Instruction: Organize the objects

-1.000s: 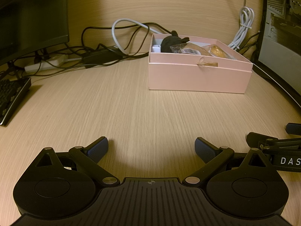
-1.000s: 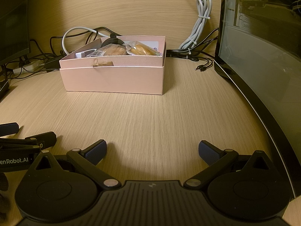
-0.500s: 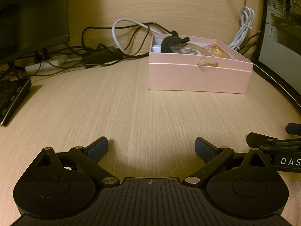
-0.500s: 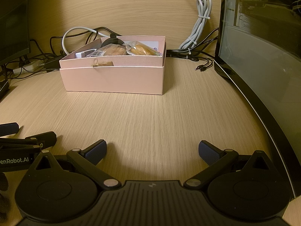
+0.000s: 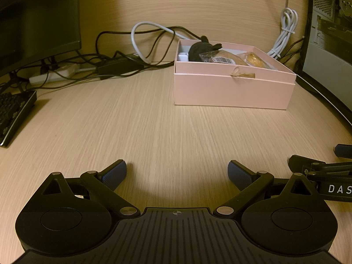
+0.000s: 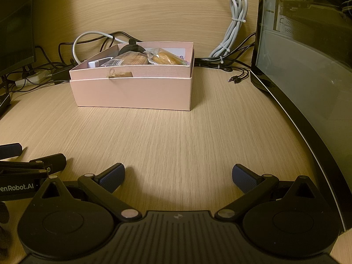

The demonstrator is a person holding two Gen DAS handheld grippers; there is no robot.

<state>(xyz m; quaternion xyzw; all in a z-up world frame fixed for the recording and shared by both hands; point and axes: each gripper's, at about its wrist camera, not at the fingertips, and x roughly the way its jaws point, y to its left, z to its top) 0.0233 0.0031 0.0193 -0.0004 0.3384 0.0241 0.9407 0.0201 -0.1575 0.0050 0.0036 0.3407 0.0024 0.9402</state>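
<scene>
Both grippers sitting low over the desk, fingers spread wide, gripping nothing.

Left gripper & right gripper resting side by side near the desk's front edge. Pink box is sitting well ahead of both, w/ a black plush, wrapped snacks & a small white item lying inside.

One pink box on the worktop. Inside it: two wrapped snacks, one barcoded and one orange; one black soft item; one small white block. One paper tag on the box front. Two grippers, left and right, jaws spread wide on each. One bundled grey cable, one keyboard, one monitor, one power strip.
</scene>
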